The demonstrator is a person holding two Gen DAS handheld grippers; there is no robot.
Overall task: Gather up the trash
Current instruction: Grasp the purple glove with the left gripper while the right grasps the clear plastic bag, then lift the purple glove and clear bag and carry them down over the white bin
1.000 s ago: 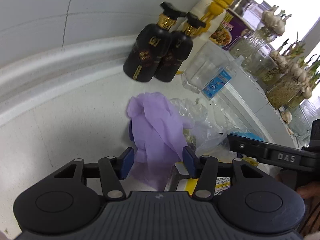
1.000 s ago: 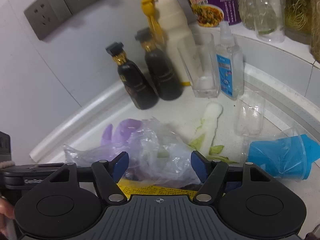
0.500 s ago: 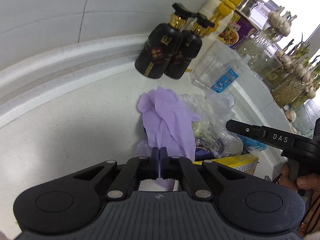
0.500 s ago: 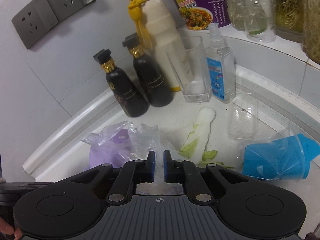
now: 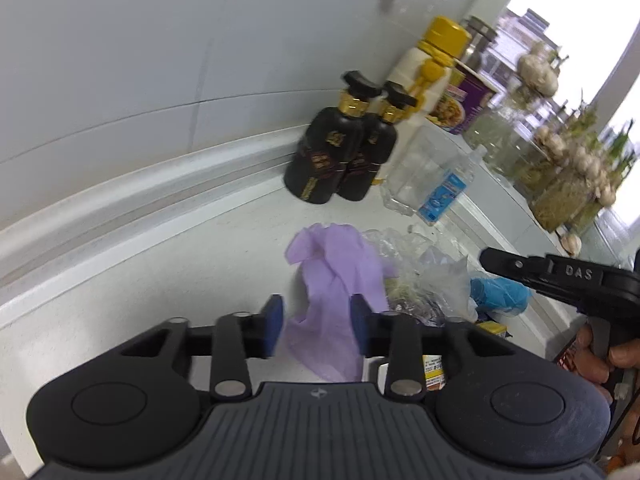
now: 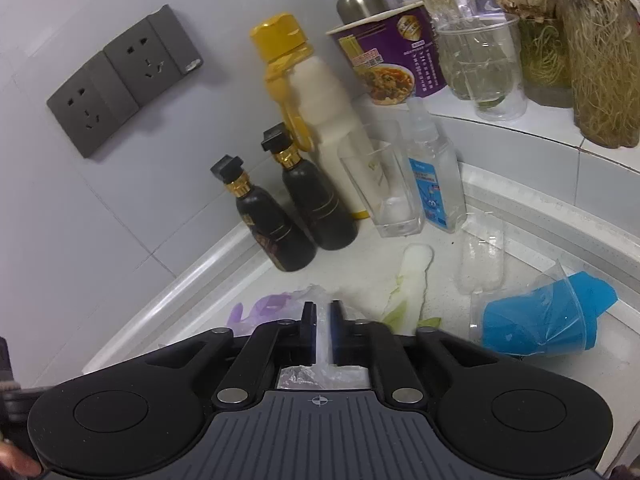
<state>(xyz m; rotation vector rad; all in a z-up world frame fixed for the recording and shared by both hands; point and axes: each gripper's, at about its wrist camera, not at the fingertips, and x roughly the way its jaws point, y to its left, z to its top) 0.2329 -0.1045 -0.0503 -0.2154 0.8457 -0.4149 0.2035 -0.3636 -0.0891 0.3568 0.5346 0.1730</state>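
A purple glove (image 5: 340,280) lies on the white counter, draped between the fingers of my left gripper (image 5: 316,326), which is open around it. Beside it is a clear plastic bag (image 5: 424,276) with scraps and a yellow box (image 5: 434,364) under it. My right gripper (image 6: 321,334) is shut on the clear plastic bag (image 6: 304,376); the glove's tip (image 6: 260,308) shows to its left. A vegetable scrap (image 6: 414,276) and a crushed clear cup with blue paper (image 6: 540,318) lie on the counter to the right.
Two black bottles (image 6: 296,216), a white bottle with a yellow cap (image 6: 320,108), a glass (image 6: 384,188) and a spray bottle (image 6: 434,176) stand against the wall. A noodle cup (image 6: 392,60) and jars of sprouted garlic (image 6: 600,60) stand on the ledge. Wall sockets (image 6: 124,80) are left.
My left gripper, shut on the glove half a second ago, has opened. My right gripper stays shut on the bag and has lifted and pulled back with it.
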